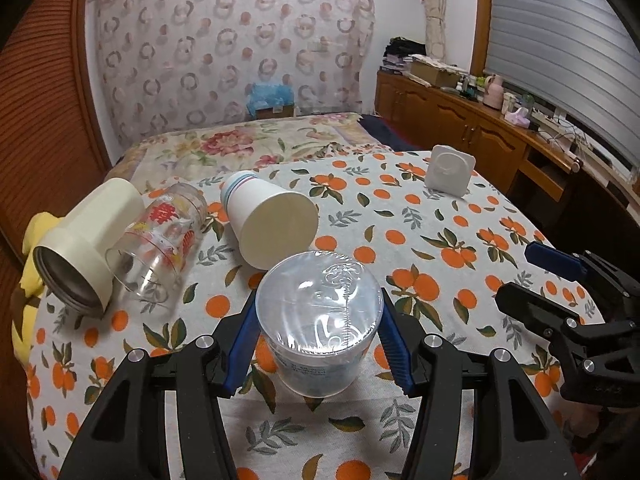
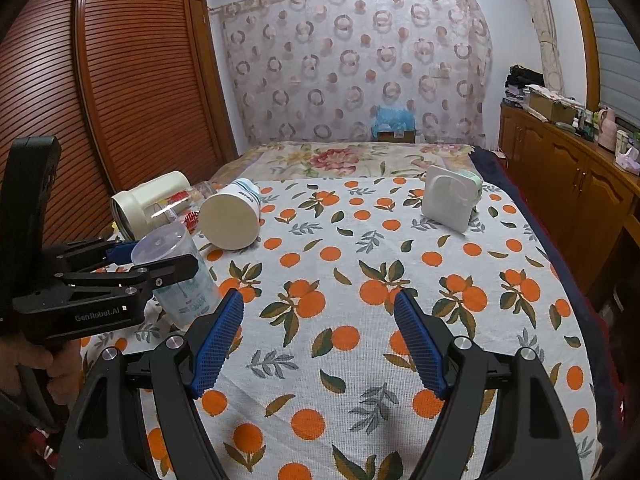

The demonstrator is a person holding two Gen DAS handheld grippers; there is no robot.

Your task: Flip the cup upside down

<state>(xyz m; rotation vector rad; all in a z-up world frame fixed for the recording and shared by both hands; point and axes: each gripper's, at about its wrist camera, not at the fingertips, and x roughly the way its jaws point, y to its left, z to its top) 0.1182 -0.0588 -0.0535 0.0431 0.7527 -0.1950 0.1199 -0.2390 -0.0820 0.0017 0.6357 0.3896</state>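
Translucent plastic cup (image 1: 320, 320) stands base-up, axis vertical, clamped in the left hand-held gripper (image 1: 320, 340); right hand-held gripper (image 2: 320, 340) gapes wide, empty.

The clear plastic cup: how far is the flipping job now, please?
Done, it seems: the clear plastic cup stands bottom up on the tablecloth. In hand: the left gripper brackets it, contact uncertain. Left: back away. The right gripper is open, holding nothing.
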